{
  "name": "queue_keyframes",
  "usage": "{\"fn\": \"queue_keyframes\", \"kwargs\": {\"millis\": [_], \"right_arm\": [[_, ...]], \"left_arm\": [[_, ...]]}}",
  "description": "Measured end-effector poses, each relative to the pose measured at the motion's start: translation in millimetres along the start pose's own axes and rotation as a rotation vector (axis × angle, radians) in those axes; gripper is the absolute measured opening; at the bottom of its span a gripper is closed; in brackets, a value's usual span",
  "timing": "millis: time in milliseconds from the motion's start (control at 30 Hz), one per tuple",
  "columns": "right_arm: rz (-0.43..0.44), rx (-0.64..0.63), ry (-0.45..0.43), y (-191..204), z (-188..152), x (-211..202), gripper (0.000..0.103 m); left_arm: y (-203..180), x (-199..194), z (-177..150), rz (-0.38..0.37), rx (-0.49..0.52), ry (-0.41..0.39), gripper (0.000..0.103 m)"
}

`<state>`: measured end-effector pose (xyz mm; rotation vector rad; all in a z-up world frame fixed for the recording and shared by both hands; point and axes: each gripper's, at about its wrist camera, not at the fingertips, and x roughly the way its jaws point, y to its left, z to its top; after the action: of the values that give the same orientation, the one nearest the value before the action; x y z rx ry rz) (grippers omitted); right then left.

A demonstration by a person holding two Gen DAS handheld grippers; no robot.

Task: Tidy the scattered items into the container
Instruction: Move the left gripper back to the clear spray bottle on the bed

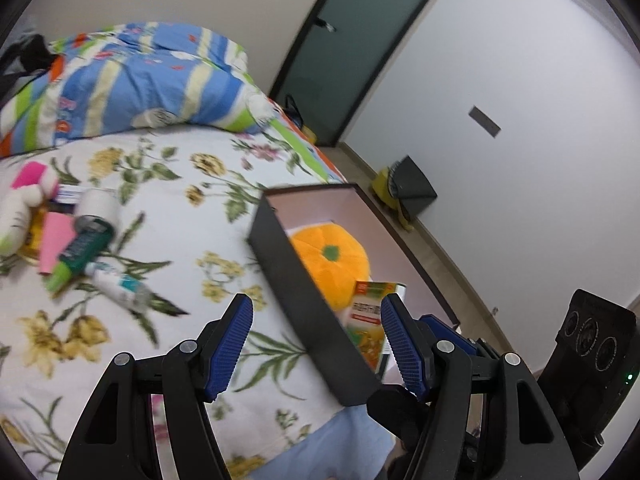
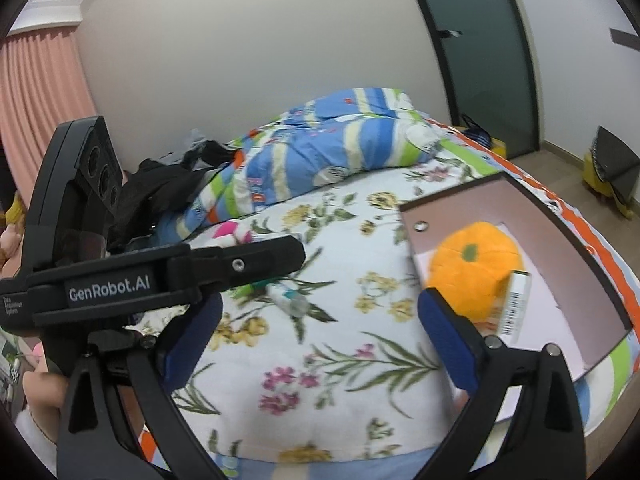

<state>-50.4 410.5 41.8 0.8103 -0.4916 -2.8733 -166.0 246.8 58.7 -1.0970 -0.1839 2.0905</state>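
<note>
A black box (image 1: 304, 292) with a pale inside stands on the flowered bed; it holds an orange plush pumpkin (image 1: 334, 258) and a green-and-orange carton (image 1: 370, 320). The box (image 2: 560, 248), pumpkin (image 2: 474, 270) and carton (image 2: 516, 304) also show in the right wrist view. My left gripper (image 1: 316, 344) is open and empty over the box's near wall. My right gripper (image 2: 320, 328) is open and empty above the sheet. Scattered items lie at the left: a white jar (image 1: 98, 204), a green tube (image 1: 82, 250), a white tube (image 1: 120, 286), a pink card (image 1: 54, 246), a white-and-pink plush (image 1: 22, 208).
A striped blue quilt (image 1: 136, 80) is bunched at the head of the bed. Dark clothes (image 2: 168, 184) lie beside it. The left gripper's body (image 2: 160, 276) crosses the right wrist view. A dark bin (image 1: 412, 184) stands on the floor by the wall.
</note>
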Motion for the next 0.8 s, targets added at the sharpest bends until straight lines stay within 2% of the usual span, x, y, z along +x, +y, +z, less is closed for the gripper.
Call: {"fn": "queue_keyframes", "kwargs": {"millis": [200, 333, 500, 800], "right_arm": [[0.044, -0.057, 0.031, 48.0, -2.0, 19.6, 0.1], [0.073, -0.08, 0.063, 67.6, -7.6, 35.0, 0.1], [0.094, -0.096, 0.109, 82.8, -16.9, 59.5, 0.1], [0.113, -0.103, 0.168, 84.6, -31.2, 106.3, 0.1]], "left_arm": [[41.8, -34.5, -1.7, 0.043, -0.051, -0.035, 0.067], [74.0, -45.8, -6.3, 0.055, -0.119, -0.029, 0.067], [112.6, -43.5, -12.1, 0.067, -0.213, 0.003, 0.067], [162.8, -13.2, -21.6, 0.085, -0.305, 0.062, 0.067]]}}
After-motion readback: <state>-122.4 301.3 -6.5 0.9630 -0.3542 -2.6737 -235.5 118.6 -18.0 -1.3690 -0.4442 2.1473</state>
